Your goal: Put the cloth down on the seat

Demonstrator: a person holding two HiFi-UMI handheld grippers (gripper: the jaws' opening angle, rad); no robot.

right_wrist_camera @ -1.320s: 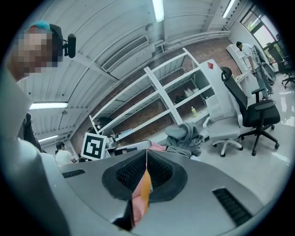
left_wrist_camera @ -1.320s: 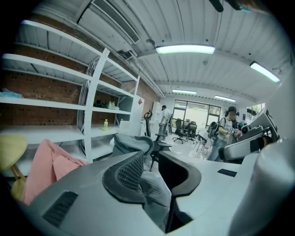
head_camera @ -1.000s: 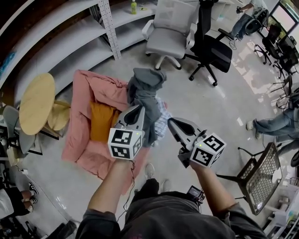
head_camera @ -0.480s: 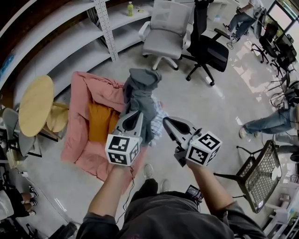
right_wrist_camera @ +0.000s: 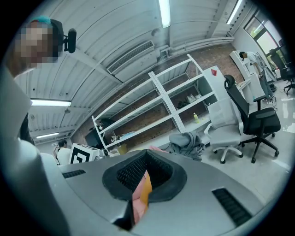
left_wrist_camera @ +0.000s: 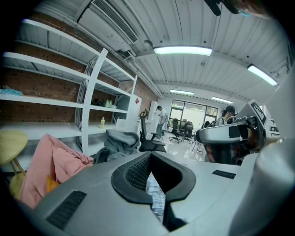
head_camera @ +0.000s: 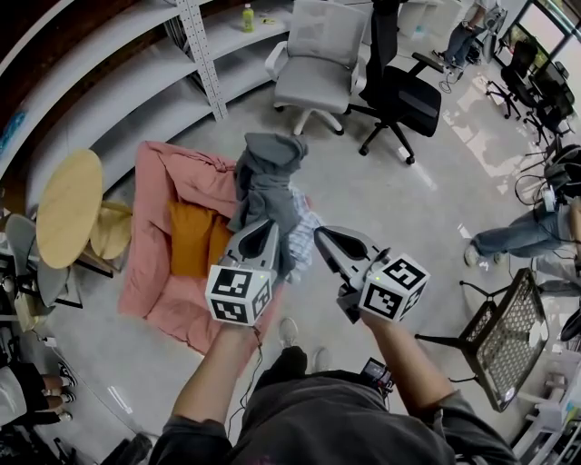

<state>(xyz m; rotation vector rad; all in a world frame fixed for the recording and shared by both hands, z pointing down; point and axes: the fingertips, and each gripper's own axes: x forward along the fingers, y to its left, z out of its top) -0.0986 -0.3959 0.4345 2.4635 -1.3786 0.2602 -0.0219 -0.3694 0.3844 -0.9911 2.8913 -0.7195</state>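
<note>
A grey cloth point(head_camera: 268, 177) lies heaped on the right side of a seat under a pink cover point(head_camera: 159, 227), next to an orange cushion point(head_camera: 191, 238). From the left gripper view the grey cloth point(left_wrist_camera: 120, 140) sits ahead, beyond the jaws. A checked blue-white cloth point(head_camera: 300, 234) lies beside it. My left gripper point(head_camera: 265, 227) is shut, its tip at the grey cloth's lower edge; I see nothing clamped between its jaws. My right gripper point(head_camera: 324, 238) hovers just to the right, jaws together and empty. Pink and orange fabric shows past the right gripper point(right_wrist_camera: 146, 161).
White shelving point(head_camera: 204, 54) with a green bottle point(head_camera: 247, 16) runs along the back. A white office chair point(head_camera: 318, 68) and a black one point(head_camera: 404, 95) stand behind the seat. A round wooden table point(head_camera: 68, 204) is left, a mesh chair point(head_camera: 504, 341) right, with a person's legs point(head_camera: 517, 238) nearby.
Both grippers have drifted slightly back toward my body, jaws unchanged. The grey cloth stays heaped on the seat.
</note>
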